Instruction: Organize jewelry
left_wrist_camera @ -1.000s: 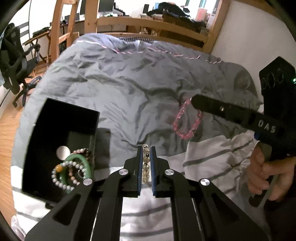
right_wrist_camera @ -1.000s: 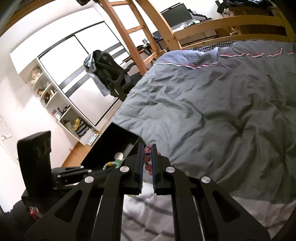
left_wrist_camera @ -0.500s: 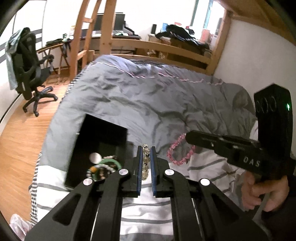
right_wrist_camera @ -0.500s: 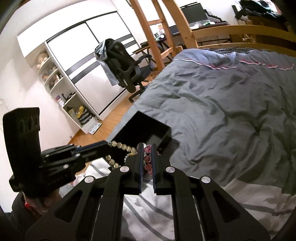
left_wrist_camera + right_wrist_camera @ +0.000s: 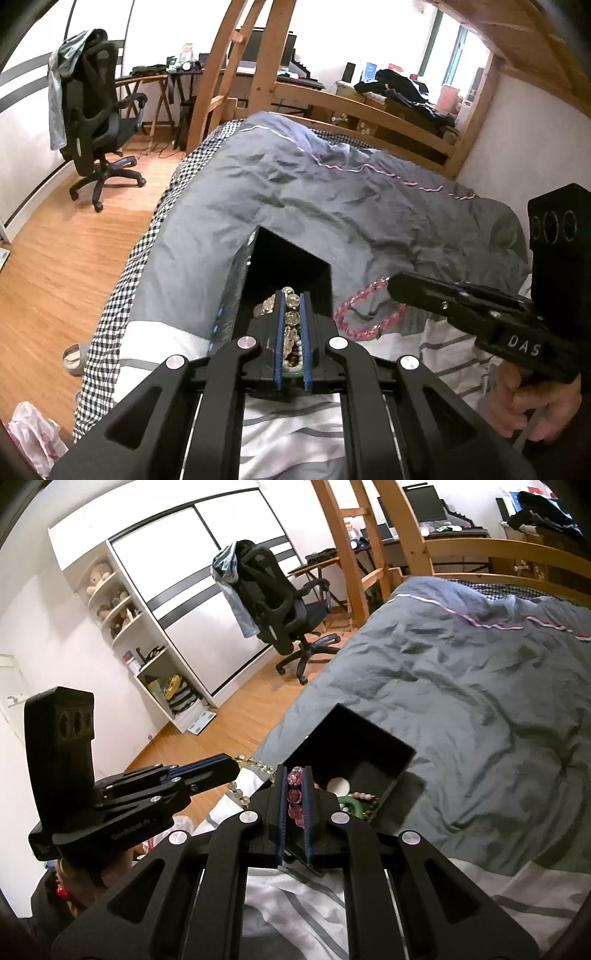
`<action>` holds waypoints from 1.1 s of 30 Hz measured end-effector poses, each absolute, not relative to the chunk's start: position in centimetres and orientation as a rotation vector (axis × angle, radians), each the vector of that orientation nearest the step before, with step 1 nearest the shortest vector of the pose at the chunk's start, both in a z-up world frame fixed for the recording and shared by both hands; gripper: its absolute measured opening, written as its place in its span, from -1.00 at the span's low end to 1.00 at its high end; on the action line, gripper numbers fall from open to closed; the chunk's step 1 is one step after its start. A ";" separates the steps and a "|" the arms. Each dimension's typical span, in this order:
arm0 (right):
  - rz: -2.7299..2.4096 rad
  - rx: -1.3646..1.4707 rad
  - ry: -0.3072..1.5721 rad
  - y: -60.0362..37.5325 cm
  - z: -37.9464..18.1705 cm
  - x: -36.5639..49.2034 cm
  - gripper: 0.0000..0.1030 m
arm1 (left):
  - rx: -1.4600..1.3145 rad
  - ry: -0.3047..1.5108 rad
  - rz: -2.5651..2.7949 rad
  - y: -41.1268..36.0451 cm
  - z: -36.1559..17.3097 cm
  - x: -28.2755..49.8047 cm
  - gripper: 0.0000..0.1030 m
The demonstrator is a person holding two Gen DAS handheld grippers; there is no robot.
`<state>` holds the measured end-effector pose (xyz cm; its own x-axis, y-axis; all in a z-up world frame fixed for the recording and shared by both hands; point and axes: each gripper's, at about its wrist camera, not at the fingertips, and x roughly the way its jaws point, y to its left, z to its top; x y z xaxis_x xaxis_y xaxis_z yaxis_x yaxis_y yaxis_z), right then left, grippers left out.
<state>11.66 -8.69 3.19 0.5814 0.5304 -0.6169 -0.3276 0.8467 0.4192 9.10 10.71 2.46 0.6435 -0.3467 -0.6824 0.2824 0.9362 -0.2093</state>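
My left gripper [image 5: 291, 295] is shut on a clear yellowish bead bracelet [image 5: 291, 317] and holds it over the near end of the open black box [image 5: 291, 258]. It also shows in the right wrist view [image 5: 236, 766] with the bracelet [image 5: 255, 762] hanging from its tip. My right gripper [image 5: 294, 771] is shut on a pink bead bracelet [image 5: 294, 797], just above the box's near corner [image 5: 384, 760]. In the left wrist view the pink bracelet [image 5: 364, 328] hangs from the right gripper's tip [image 5: 391, 286], right of the box. A green bangle [image 5: 349, 806] and bead strands lie inside.
The box sits on a grey duvet [image 5: 332, 206] over a white striped sheet [image 5: 288, 435] near the bed's left edge. Wooden floor [image 5: 55, 258], an office chair [image 5: 99, 140] and a wooden bed frame [image 5: 369, 107] lie beyond. A white shelf unit [image 5: 147, 657] stands by the wall.
Both grippers have moved left toward the black box with their bracelets. The left gripper now hangs over the box; the right gripper is at the box's near corner.
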 end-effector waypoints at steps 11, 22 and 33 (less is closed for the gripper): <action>0.491 0.259 0.867 -6.9 -0.9 13.5 -0.83 | -0.069 0.861 -0.330 11.9 -0.4 11.1 -0.85; 0.481 0.278 0.838 -7.2 -0.6 13.4 -0.18 | -0.112 0.759 -0.236 13.5 1.3 10.2 0.04; 0.352 0.151 0.707 -8.0 3.1 9.3 0.93 | -0.078 0.670 -0.143 14.1 3.5 6.0 0.83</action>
<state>9.29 -8.00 3.13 0.7049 0.3656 -0.6079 -0.2647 0.9306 0.2527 5.97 14.13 3.54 0.7746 -0.1570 -0.6127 0.1071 0.9873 -0.1176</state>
